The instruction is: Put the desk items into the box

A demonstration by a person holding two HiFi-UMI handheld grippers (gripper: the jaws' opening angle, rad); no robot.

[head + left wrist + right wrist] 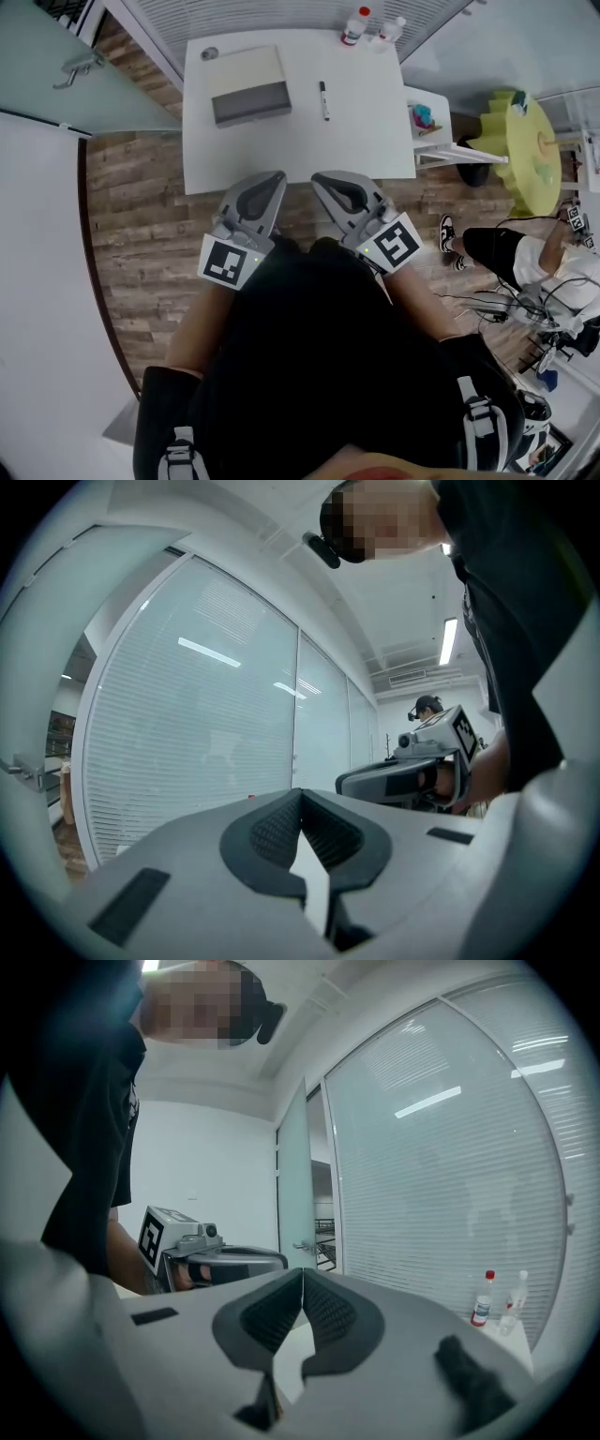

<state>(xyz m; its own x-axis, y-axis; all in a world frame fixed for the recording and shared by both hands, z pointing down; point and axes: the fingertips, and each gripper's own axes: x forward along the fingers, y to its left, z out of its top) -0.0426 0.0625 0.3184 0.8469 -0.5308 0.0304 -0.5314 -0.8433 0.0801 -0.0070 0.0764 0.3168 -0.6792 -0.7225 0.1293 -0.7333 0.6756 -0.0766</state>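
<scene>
Judged from how things lie, the task has hardly begun: every loose item sits out on the white square table (pixel 375 141) and nothing shows as packed.

Taking the table's middle as the clock centre in the head view (twelve being the far edge):
- The cream-topped, grey-fronted rectangular box (pixel 247 82) sits at about ten o'clock. Whether its top is open or lidded cannot be told from here.
- The slim black marker pen (pixel 324 99) lies at about three o'clock, near the centre and well apart from the box.
- The clear plastic bottle with a red cap (pixel 353 26) and its neighbour, the clear bottle with a white cap (pixel 388 32), stand at about one o'clock by the far edge.
- A small round grey object (pixel 209 53) rests at about eleven o'clock, just beyond the box's far corner. It is too small to name.

The left gripper (pixel 274 178) and the right gripper (pixel 324 178) hang side by side over the table's near edge, at six o'clock. Both point towards the table and are well apart from every item. Each gripper's own view shows its ribbed pads clenched tip to tip with nothing between them.

What is left, then, is the whole job: pen, both bottles and the round piece, assuming all count as desk items. The pen looks the nearest first pick for the right gripper.
</scene>
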